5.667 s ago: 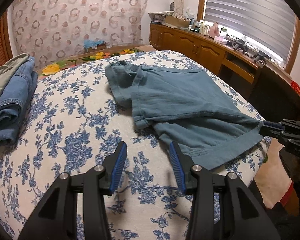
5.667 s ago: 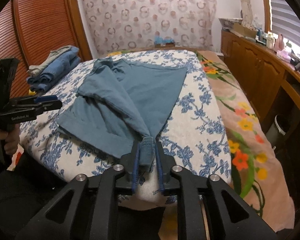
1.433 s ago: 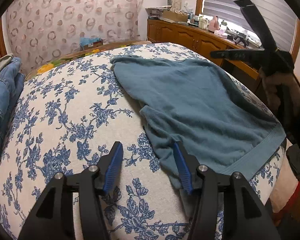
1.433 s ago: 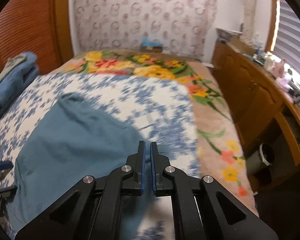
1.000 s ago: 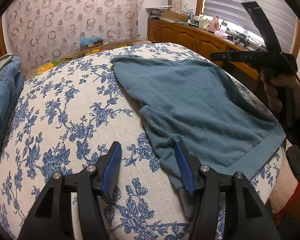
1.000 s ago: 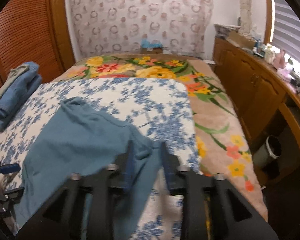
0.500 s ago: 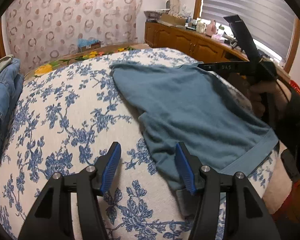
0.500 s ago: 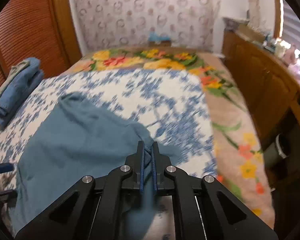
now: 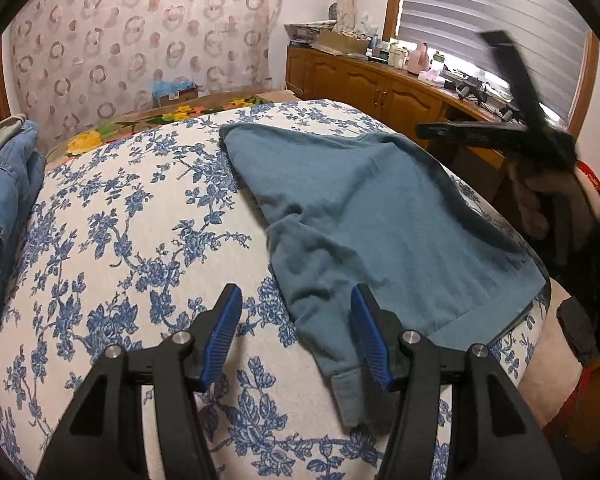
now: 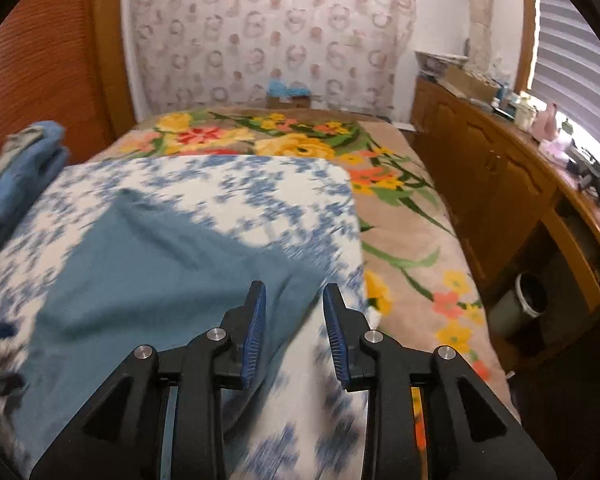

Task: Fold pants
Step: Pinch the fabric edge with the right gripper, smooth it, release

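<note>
The teal pants (image 9: 380,216) lie folded lengthwise on the blue-flowered bedspread (image 9: 120,240), waistband at the near right edge. My left gripper (image 9: 296,332) is open and empty, low over the bed, its right finger beside the near corner of the pants. My right gripper (image 10: 294,312) is open and empty above the right edge of the pants (image 10: 160,272). The right gripper also shows in the left wrist view (image 9: 428,132), blurred, raised above the right side of the bed.
Folded jeans (image 9: 4,200) are stacked at the bed's left edge. A flowered blanket (image 10: 300,140) covers the far and right side. Wooden cabinets (image 10: 500,184) run along the right wall, with a bin (image 10: 528,296) on the floor. A wooden wardrobe (image 10: 40,64) stands at left.
My right gripper has let go of the pants edge, opened and lifted away. The pants now lie flat. My left gripper has stayed open in nearly the same place.
</note>
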Available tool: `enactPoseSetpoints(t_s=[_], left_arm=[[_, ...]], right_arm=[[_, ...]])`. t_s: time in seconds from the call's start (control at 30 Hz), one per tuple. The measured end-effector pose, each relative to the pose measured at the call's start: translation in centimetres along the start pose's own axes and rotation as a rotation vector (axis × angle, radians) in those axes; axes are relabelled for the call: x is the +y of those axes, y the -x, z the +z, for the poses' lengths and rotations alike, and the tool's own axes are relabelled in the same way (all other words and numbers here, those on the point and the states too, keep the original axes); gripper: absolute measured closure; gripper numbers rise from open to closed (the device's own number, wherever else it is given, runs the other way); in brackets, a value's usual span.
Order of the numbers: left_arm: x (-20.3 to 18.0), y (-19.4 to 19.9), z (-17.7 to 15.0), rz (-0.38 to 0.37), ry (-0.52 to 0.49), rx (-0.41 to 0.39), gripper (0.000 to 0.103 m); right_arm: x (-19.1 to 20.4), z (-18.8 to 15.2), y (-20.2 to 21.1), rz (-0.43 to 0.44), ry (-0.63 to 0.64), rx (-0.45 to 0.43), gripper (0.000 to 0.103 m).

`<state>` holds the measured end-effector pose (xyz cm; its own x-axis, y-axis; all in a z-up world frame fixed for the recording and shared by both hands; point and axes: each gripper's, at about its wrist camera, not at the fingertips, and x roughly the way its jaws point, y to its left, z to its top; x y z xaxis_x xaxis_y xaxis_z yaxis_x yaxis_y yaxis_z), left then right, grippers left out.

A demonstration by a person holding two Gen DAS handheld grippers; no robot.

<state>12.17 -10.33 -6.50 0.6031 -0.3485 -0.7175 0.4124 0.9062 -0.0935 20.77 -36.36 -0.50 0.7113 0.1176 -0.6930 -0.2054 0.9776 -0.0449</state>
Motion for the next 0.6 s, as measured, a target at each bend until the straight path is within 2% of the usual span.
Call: enactPoseSetpoints(t_s=[0.27, 0.47, 0.6], left_arm=[[-0.6, 0.9, -0.3, 0.007, -0.013, -0.008, 0.047], [-1.3, 1.5, -0.2, 0.013, -0.031, -0.017, 0.047], [-1.5, 1.7, -0.4, 0.011, -0.039, -0.015, 0.047]], right_arm=[[3.0, -5.5, 6.3, 0.071, 0.017, -0.028, 0.074], [3.8, -8.2, 8.2, 0.09, -0.025, -0.031, 0.074], [3.8, -9.6, 9.4, 0.095, -0.042, -0.041, 0.068]])
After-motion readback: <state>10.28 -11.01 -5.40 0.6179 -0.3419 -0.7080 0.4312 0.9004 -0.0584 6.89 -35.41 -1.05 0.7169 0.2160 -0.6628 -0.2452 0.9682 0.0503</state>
